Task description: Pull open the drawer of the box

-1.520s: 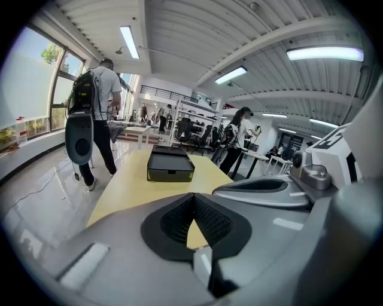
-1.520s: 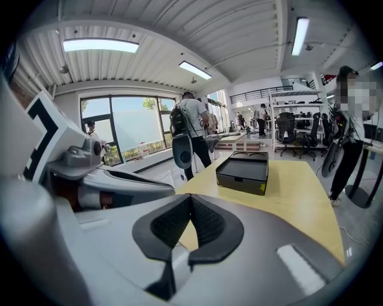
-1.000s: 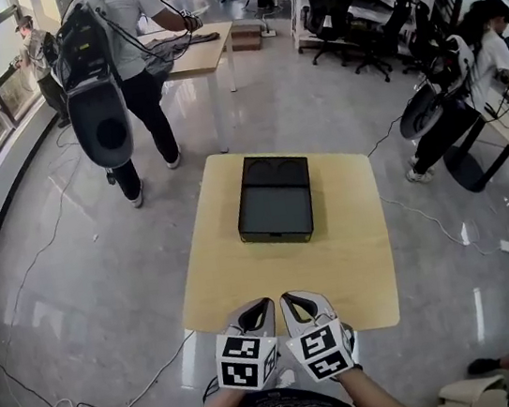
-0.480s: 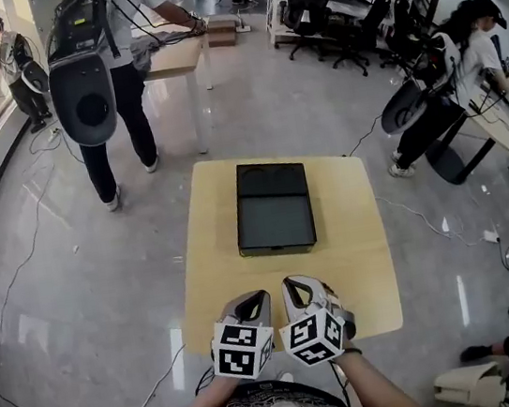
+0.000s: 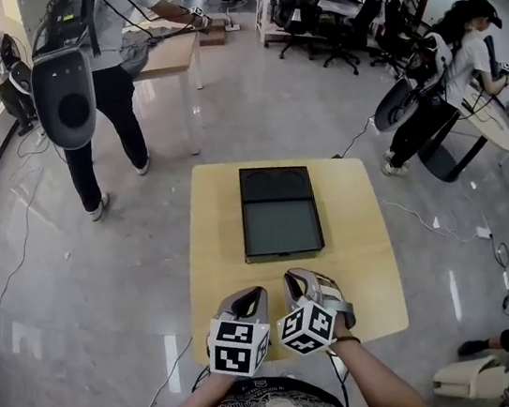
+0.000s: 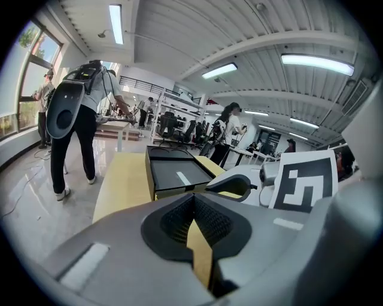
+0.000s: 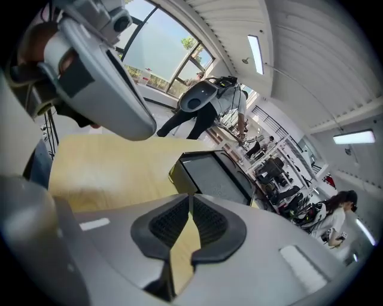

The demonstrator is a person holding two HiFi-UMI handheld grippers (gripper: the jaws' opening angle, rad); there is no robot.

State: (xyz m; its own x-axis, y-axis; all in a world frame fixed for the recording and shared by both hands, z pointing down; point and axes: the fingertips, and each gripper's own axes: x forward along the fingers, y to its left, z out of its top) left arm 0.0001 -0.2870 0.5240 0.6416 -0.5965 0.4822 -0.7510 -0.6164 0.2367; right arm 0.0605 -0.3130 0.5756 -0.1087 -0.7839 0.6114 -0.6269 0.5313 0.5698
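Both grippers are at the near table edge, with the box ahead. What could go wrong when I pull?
The box lies loose on the table and neither gripper steadies it, so a pull may drag the whole box.
The right gripper has only just been opening. Its jaws are barely apart and empty, which may be too narrow to take hold.
The left gripper, shut, sits close beside it, so they may knock.

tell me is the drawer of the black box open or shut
Shut. The box has a flush near face, with nothing pulled out over the table.
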